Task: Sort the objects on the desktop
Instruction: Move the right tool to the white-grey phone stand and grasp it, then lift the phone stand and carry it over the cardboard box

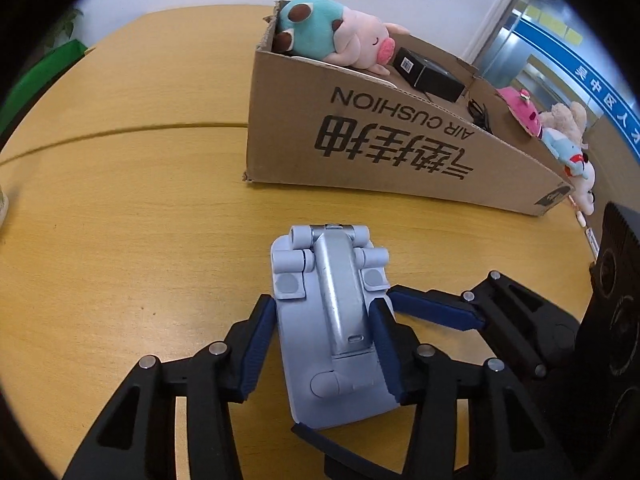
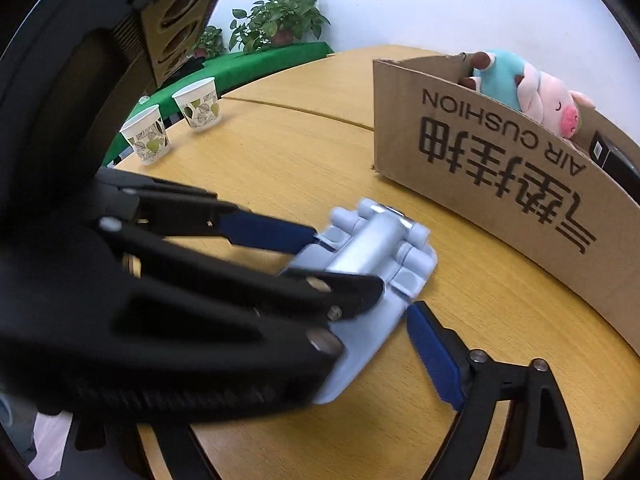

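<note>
A pale blue-grey folded phone stand [image 1: 328,320] [image 2: 384,248] lies flat on the wooden table [image 1: 132,184]. My left gripper [image 1: 323,304] straddles it, and both blue pads press on its long sides. In the right wrist view the left gripper [image 2: 346,264] reaches in from the left over the stand. My right gripper [image 1: 344,364] comes in from the right and stands open. One of its fingers [image 1: 436,312] [image 2: 432,356] lies beside the stand; the other shows at the stand's near end [image 1: 316,436] and is hidden in the right wrist view.
Just behind the stand sits an open cardboard box [image 1: 400,140] [image 2: 500,184] holding a teal and pink plush toy [image 1: 332,32], a black carton [image 1: 428,72] and more plush toys [image 1: 560,136]. Two paper cups [image 2: 148,140] [image 2: 198,104] stand at the table's far left edge.
</note>
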Available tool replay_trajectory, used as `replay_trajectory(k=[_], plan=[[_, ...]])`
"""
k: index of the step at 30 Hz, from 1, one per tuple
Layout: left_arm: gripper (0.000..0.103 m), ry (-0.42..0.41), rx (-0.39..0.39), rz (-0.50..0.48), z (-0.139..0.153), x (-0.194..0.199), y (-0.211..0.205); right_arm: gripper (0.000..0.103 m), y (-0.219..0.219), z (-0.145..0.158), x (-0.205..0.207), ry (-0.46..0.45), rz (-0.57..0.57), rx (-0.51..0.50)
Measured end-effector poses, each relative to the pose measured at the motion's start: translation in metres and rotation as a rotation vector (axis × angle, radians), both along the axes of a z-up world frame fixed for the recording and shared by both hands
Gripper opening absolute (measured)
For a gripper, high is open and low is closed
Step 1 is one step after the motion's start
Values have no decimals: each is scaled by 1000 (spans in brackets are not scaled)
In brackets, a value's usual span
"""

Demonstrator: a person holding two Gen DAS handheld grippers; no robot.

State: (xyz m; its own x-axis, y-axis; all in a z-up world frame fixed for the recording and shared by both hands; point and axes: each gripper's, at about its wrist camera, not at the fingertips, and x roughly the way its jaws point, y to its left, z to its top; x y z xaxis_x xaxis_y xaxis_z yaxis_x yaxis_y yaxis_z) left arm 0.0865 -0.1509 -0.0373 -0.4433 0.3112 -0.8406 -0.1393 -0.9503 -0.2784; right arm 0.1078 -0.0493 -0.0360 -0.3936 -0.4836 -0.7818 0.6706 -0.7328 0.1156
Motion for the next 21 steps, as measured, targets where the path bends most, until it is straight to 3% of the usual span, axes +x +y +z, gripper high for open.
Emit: replay_trajectory(k=[6,8,10,21], plan=[[46,1,0,46,-1,2,7,78,9,2,6,-3,-12,-22],[46,3,-4,61,0,4,9,63,16,4,6,-7,-30,-38],[46,-2,-1,68,-1,4,13,63,26,5,1,-40,-38,-67],[45,-6,-10,63,4,12,46,61,56,8,13,-35,-67,-95]])
